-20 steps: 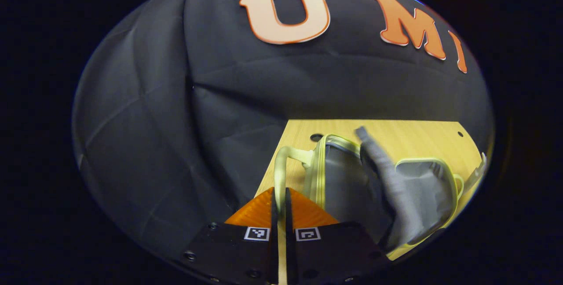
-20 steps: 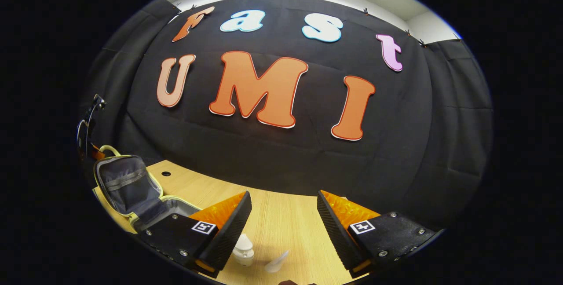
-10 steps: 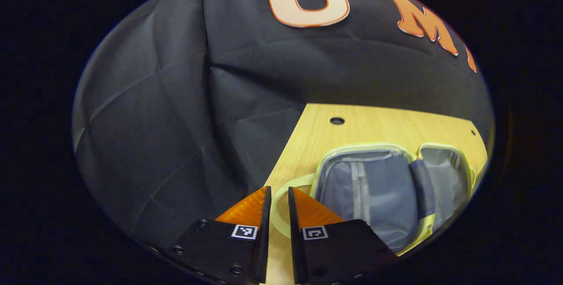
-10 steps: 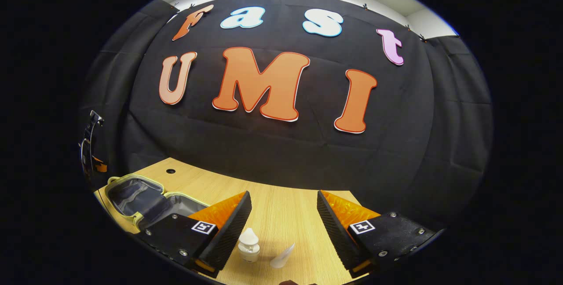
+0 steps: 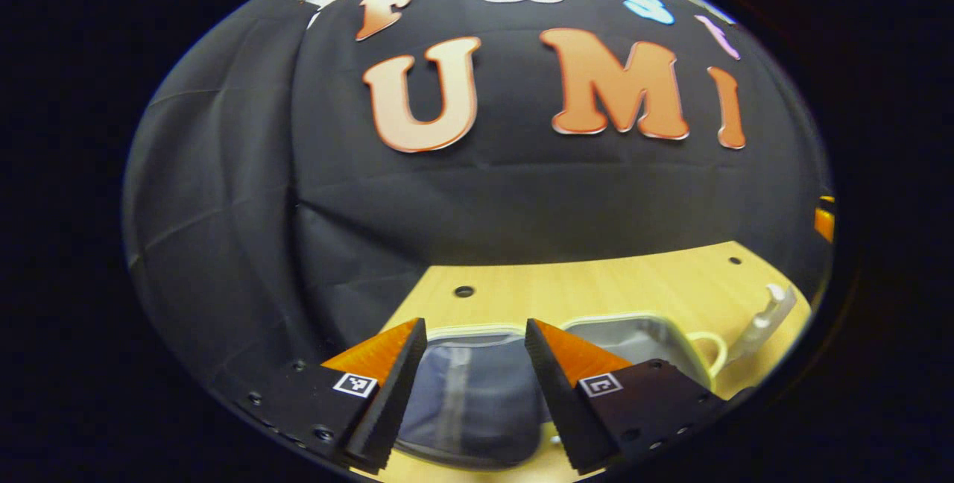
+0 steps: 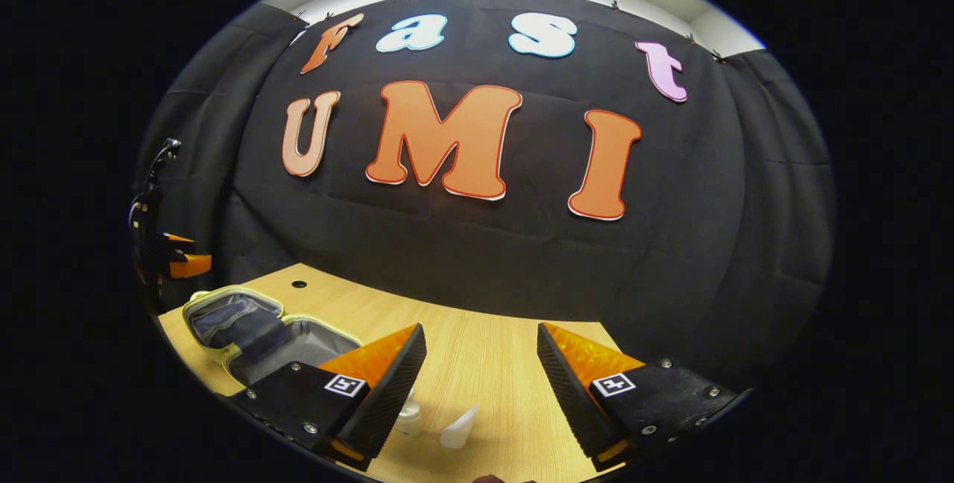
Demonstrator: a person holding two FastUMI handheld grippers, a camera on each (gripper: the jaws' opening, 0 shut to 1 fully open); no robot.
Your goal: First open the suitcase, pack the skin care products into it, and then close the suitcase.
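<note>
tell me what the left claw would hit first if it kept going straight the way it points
Most likely the open suitcase. The left claw is open and the case's grey lining sits right between its fingers, just ahead and below. Depth is hard to judge; if it passed above the case it would reach the wooden table, then the wall.

One open suitcase [image 6: 253, 334], two white skin care items, a bottle [image 6: 408, 417] and a tube [image 6: 458, 429], two grippers, left [image 5: 471, 386] and right [image 6: 481, 386], one table [image 6: 484, 349]

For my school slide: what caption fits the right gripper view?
Open right gripper above two small bottles on a wooden table, suitcase lying open nearby.
</note>
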